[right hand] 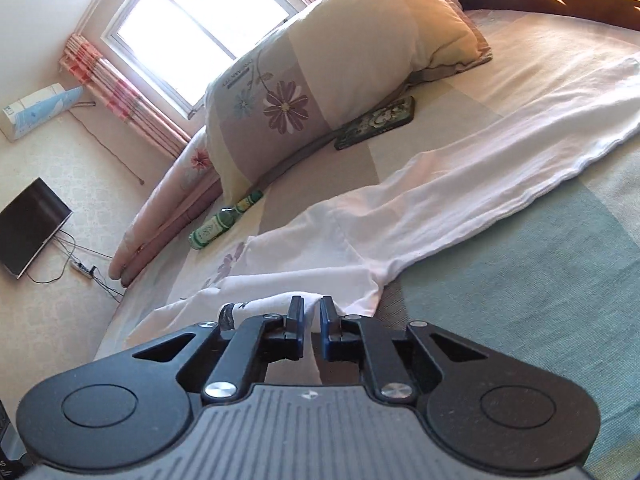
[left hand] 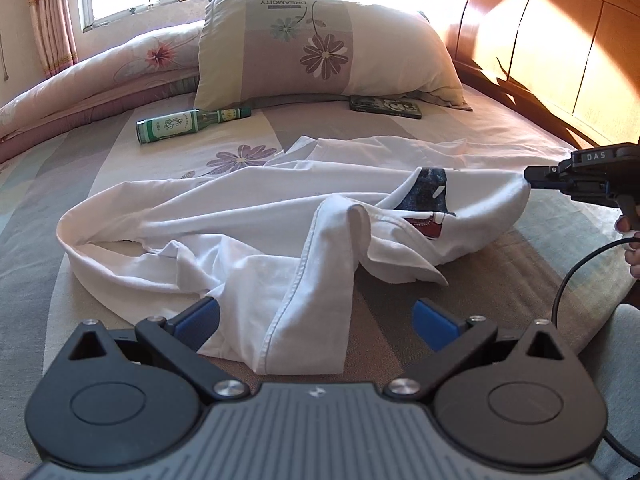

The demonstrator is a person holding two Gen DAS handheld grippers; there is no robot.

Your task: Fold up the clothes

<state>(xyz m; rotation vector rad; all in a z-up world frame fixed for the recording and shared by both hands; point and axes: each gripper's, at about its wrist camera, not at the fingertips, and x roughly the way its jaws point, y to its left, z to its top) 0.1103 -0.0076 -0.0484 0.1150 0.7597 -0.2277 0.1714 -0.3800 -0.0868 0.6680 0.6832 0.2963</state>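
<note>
A crumpled white T-shirt with a dark print and a red shoe motif lies across the bed. My left gripper is open, its blue pads on either side of the shirt's near hem and not pressing it. In the left wrist view my right gripper is at the right, shut on the shirt's edge and holding it lifted off the bed. In the right wrist view my right gripper pinches a fold of the white T-shirt between its narrow jaws, with the cloth stretching away to the upper right.
A flowered pillow lies at the head of the bed with a green glass bottle and a dark phone case in front of it. The wooden headboard is on the right, a rolled quilt on the left. A person's hand holds the right gripper.
</note>
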